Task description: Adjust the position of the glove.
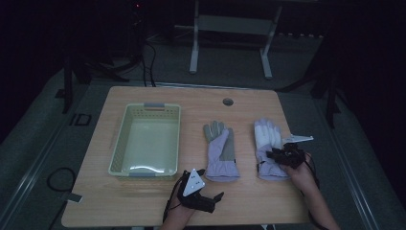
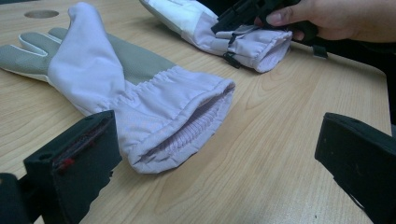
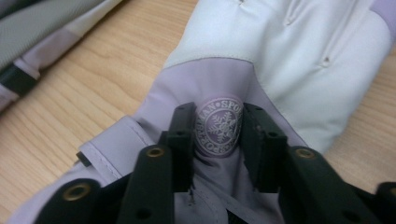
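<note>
The right gripper (image 1: 279, 154) was down on the right glove (image 1: 268, 143), at its wrist. In the right gripper view its fingers (image 3: 183, 135) were pinched into the lilac fabric on either side of a round snowflake badge (image 3: 218, 126), the cloth bunched between them, so they gripped the glove. The white back of the glove (image 3: 280, 51) stretched beyond the fingers; its cuff lay beneath them on the surface (image 1: 143, 206).

The left gripper (image 1: 214, 200) lay near the front edge, its fingers (image 2: 77, 163) wide apart and holding nothing. The left glove (image 2: 116, 88) lay palm up just ahead of them, its open cuff turned toward the left finger, close beside it. A basket (image 1: 122, 143) stood beyond these fingers and to their left.
</note>
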